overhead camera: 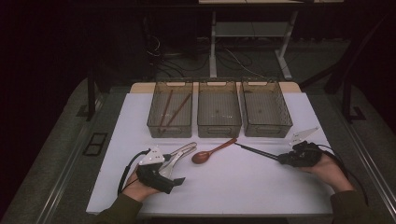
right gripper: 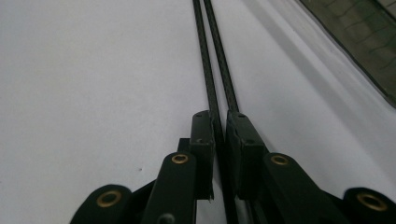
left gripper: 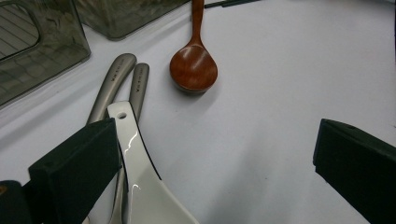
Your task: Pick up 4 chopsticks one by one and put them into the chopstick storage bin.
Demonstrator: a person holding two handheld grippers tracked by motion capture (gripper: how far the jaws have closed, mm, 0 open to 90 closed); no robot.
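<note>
Right gripper [right gripper: 220, 121] has its jaws drawn narrow around a pair of black chopsticks [right gripper: 215, 70], the pads pressing on them from both sides. In the right gripper view the two thin sticks run straight out from between the jaws, side by side, over the white table [right gripper: 93, 93]. In the high view the right gripper [overhead camera: 282, 159] sits at the table's right, held by the person's right hand [overhead camera: 327, 165], and the black chopsticks [overhead camera: 254, 151] stretch from it up and to the left, their far tips just short of the handle end of a wooden spoon [overhead camera: 212, 152].

That brown spoon lies on the table's middle, bowl toward the person, handle angled toward the bins. To its left lie two grey metal handles [left gripper: 122, 79] side by side and a white spoon [left gripper: 140, 177], partly overlapping them.

Left gripper [left gripper: 212, 158] stands wide, nothing between its jaws; the white spoon lies just beside its left jaw, and whether they touch cannot be told. In the high view it [overhead camera: 173, 182] rests at the table's left in the left hand [overhead camera: 137, 186].

Beyond all this, three clear bins stand in a row: the left bin [overhead camera: 170, 128] holds brown chopsticks [overhead camera: 172, 111], with the middle bin [overhead camera: 219, 128] and the right bin [overhead camera: 266, 128] alongside. Between the held sticks and the bins the table is bare.
</note>
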